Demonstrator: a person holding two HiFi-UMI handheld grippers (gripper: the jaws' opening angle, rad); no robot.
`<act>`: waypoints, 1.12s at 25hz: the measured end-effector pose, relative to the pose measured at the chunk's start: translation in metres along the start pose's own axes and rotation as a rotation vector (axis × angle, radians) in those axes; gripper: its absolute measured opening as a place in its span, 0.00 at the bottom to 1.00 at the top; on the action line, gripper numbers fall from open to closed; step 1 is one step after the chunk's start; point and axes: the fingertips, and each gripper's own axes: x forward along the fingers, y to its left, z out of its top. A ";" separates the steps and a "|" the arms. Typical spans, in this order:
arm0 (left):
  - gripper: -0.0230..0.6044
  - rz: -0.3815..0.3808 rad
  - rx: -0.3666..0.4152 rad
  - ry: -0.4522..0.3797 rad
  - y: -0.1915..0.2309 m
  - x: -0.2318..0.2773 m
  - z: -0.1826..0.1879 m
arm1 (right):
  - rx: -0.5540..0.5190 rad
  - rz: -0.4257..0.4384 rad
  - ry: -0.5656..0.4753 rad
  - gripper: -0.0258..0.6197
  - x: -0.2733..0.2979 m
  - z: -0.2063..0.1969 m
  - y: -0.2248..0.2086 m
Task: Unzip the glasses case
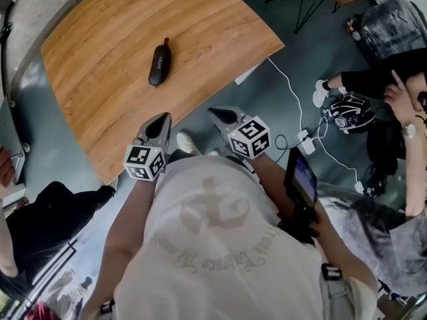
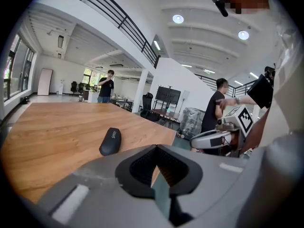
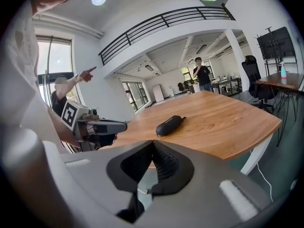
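Glasses case (image 1: 159,63) lies lengthwise away, tab (image 1: 167,41) farthest; left gripper (image 1: 163,117) and right gripper (image 1: 215,112) jaws closed, empty.

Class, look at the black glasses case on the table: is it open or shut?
Shut. The glasses case lies flat on the table as one smooth dark oval, with no gap between its halves.

Glasses case (image 1: 159,63) on wooden table (image 1: 100,105); left hand-held gripper (image 1: 161,118), right hand-held gripper (image 1: 215,111) at near edge.
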 end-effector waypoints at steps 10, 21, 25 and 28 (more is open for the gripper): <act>0.04 -0.025 -0.045 0.008 0.063 0.014 0.003 | -0.011 -0.025 0.028 0.05 0.059 0.022 -0.012; 0.04 -0.003 -0.082 0.000 0.092 0.025 0.008 | 0.000 -0.024 0.052 0.05 0.084 0.039 -0.029; 0.04 0.028 -0.085 0.015 0.094 0.032 0.013 | 0.014 0.011 0.071 0.05 0.092 0.042 -0.039; 0.04 0.049 -0.096 0.027 0.096 0.042 0.018 | 0.011 0.045 0.089 0.05 0.097 0.047 -0.047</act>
